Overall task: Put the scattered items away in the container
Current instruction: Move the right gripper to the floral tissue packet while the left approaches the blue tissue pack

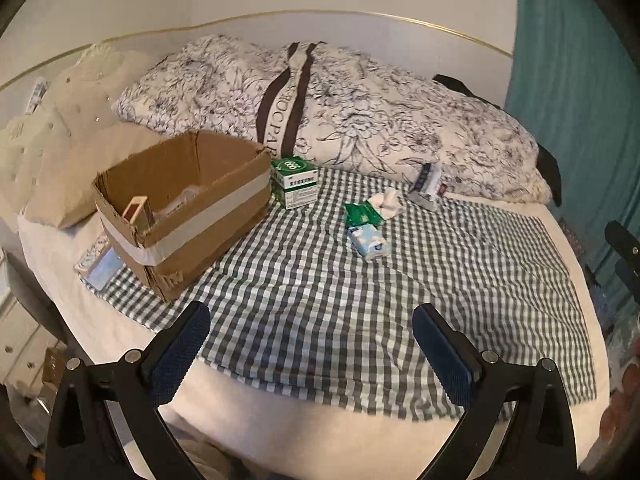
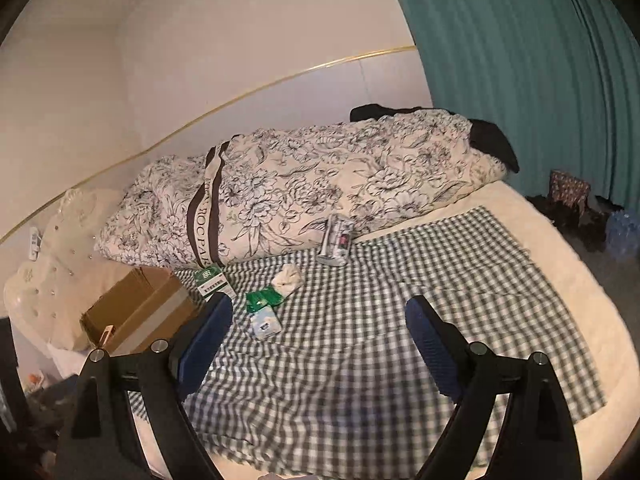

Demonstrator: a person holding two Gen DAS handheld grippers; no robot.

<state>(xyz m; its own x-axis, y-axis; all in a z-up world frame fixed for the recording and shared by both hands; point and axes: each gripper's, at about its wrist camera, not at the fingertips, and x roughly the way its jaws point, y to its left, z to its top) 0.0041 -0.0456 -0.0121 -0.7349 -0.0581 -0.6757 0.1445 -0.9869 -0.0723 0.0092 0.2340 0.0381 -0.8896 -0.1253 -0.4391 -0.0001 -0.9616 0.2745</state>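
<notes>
Two claws, left claw and right claw, spread apart, empty; tissue pack long axis toward floral duvet.

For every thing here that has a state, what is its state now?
Cardboard box: open, things already inside.
Green box: closed, beside the cardboard box.
Tissue pack: lying on the checked cloth.
Left gripper: open, empty.
Right gripper: open, empty.

We are seeing an open cardboard box sitting on the checked cloth, a green medicine box just beside it, and a green packet, tissue pack and crumpled tissue lying nearby.
</notes>
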